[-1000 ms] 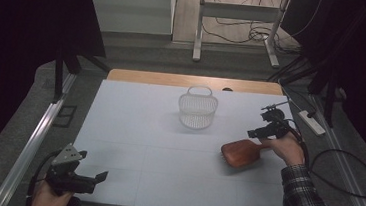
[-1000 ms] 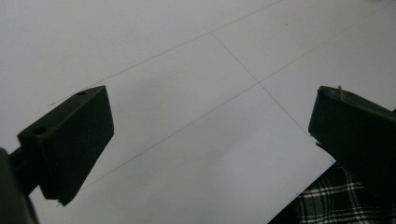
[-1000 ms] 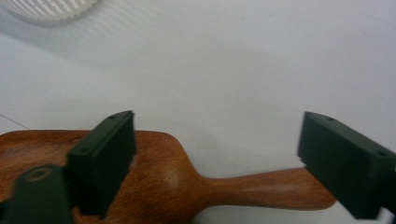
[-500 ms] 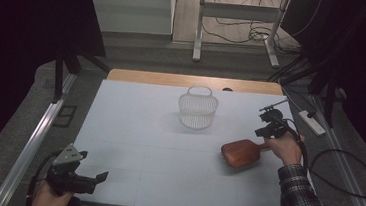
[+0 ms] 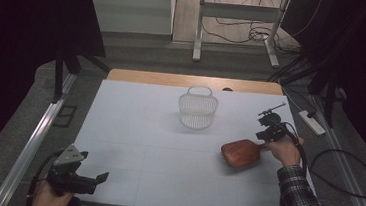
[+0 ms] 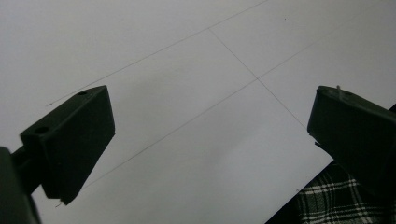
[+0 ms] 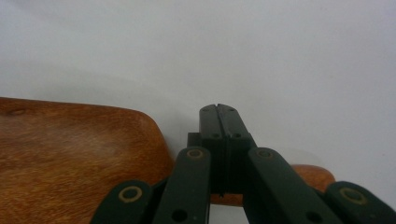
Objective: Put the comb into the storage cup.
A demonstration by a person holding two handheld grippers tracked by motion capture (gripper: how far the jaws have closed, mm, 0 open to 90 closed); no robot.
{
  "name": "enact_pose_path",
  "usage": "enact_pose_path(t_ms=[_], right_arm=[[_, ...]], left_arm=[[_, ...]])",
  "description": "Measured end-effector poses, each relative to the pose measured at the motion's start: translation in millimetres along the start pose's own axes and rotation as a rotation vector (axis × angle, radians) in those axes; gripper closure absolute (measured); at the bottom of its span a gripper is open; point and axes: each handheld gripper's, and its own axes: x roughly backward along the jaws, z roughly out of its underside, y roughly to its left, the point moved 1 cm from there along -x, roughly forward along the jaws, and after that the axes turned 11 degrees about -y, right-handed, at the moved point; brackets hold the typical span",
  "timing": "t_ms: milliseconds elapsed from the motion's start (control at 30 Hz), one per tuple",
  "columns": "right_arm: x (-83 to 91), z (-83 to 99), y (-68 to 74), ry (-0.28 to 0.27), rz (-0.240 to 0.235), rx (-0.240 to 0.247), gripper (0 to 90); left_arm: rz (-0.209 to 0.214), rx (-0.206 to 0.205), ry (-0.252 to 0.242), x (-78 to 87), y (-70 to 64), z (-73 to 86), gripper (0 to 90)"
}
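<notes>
Since our right tongs (image 5: 267, 134) pinch the wooden hairbrush (image 5: 239, 153) by its narrow handle at the counter's (image 5: 133, 129) right side, we judge it stiff, light and head-heavy, while our left tongs (image 5: 89, 181) stay spread.

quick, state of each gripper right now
left gripper: open, holding nothing, over the table.
right gripper: shut on the wooden brush, at its handle.
</notes>
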Motion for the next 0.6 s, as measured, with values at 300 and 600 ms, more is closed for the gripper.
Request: enact_pose_path(t_ms=[300, 600], right_arm=[[-5.9, 9.5, -5.4, 0.028, -0.025, -0.029, 89.3], [-6.0, 18.8, -8.3, 0.043, -0.039, -0.04, 89.3]], left_arm=[[-0.002, -0.006, 0.004, -0.5, -0.6, -0.2, 1.8], [-0.003, -0.009, 0.008, -0.9, -1.1, -0.3, 2.0]])
